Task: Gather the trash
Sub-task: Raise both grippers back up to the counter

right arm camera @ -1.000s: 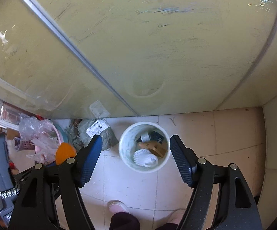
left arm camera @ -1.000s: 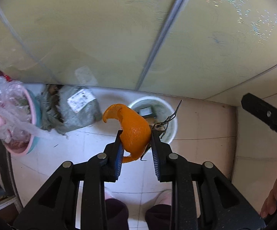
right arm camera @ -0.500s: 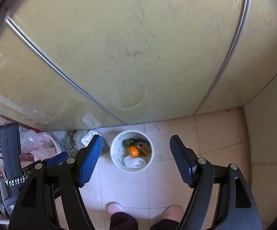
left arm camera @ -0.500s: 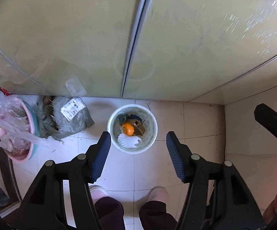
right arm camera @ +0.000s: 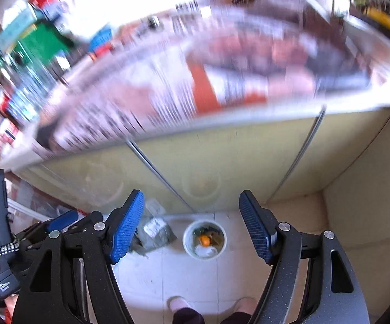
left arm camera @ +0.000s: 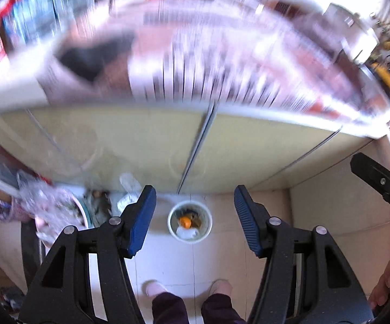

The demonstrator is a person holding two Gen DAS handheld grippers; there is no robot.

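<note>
A white trash bin (left arm camera: 190,225) stands on the tiled floor far below, against a pale green cabinet. An orange peel (left arm camera: 184,220) lies inside it among white and dark scraps. The bin (right arm camera: 204,239) and the peel (right arm camera: 204,240) also show in the right wrist view. My left gripper (left arm camera: 193,217) is open and empty, high above the bin. My right gripper (right arm camera: 191,222) is open and empty, also high above it. The countertop above the cabinet is a motion blur in both views.
A grey sack (right arm camera: 155,232) with a white label lies left of the bin. A pink basin of crumpled plastic (left arm camera: 57,213) sits further left. The person's feet (left arm camera: 155,289) stand in front of the bin. A cluttered counter edge (left arm camera: 222,108) runs above the cabinet doors.
My left gripper opened and let go of the orange peel, which now lies in the bin. Both grippers have risen well above the floor, bringing the blurred countertop into view.
</note>
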